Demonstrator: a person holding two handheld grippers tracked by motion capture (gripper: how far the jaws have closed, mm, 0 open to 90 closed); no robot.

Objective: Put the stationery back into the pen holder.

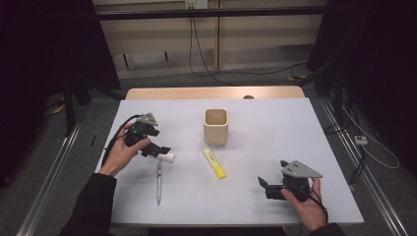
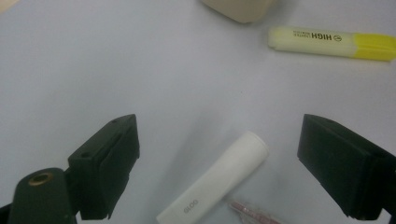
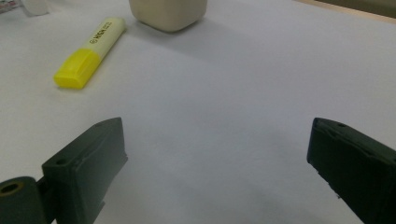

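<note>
High view: my left gripper (image 1: 158, 150) sits at the white tube (image 1: 167, 158); right gripper (image 1: 268, 186) well apart, jaws spread, nothing between

Left gripper view: jaws spread, white tube (image 2: 219, 179) between them untouched, long axis slanting away, pen (image 2: 252, 213) alongside

Between the left jaws, the white tube (image 2: 219, 179) runs off the bottom edge, its print too blurred to read surely. Beside it the pen (image 2: 252, 212) is cut off too (just a reddish sliver). Beyond the jaws, the beige cup (image 2: 238, 8) loses its top.
</note>
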